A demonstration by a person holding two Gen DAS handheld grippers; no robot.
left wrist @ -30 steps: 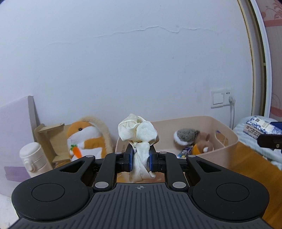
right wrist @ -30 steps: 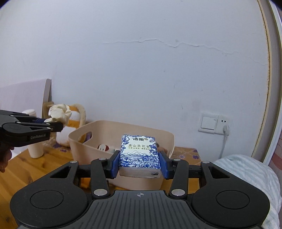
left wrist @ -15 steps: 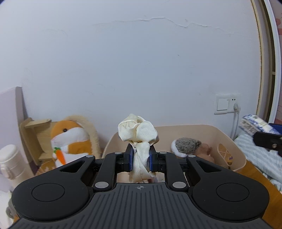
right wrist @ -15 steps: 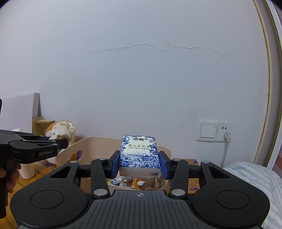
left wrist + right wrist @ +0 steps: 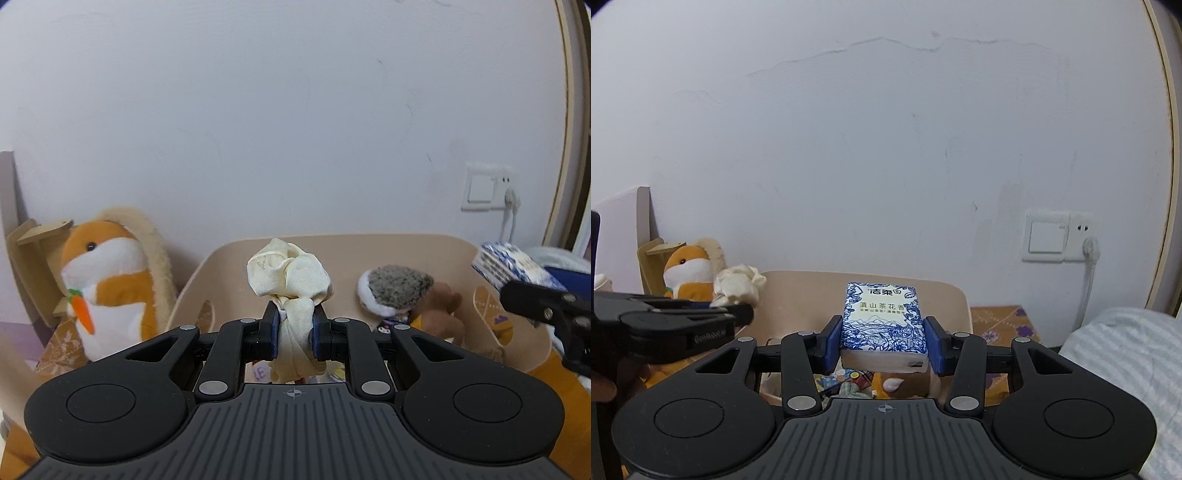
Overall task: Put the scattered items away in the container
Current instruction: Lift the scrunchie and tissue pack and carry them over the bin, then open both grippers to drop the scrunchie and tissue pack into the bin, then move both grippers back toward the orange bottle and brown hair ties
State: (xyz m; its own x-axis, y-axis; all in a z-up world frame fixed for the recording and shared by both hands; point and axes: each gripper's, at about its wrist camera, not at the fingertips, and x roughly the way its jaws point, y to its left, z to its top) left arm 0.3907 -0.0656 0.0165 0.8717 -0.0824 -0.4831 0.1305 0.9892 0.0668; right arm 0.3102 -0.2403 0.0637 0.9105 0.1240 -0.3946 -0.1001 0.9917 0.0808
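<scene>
My left gripper [image 5: 294,334] is shut on a crumpled cream cloth [image 5: 289,280], held over the near edge of the beige plastic bin [image 5: 406,242]. In the bin lie a grey hedgehog plush [image 5: 397,290] and a brown plush toy [image 5: 437,308]. My right gripper [image 5: 884,345] is shut on a blue-and-white tissue pack [image 5: 882,319], above the bin [image 5: 953,295]. From the right wrist view, the left gripper [image 5: 738,314] with the cloth [image 5: 738,284] stands at the left. The tissue pack [image 5: 506,264] shows at the right edge of the left wrist view.
An orange and white hamster plush [image 5: 105,280] with a carrot sits left of the bin, beside a cardboard stand [image 5: 31,251]. A wall switch and socket [image 5: 1060,242] with a plugged cable are at the right. Striped bedding [image 5: 1126,354] lies at the right edge.
Both grippers have come closer to the bin with their loads; the bin now looms larger and sits under them. The hamster plush has slid left in the left wrist view.
</scene>
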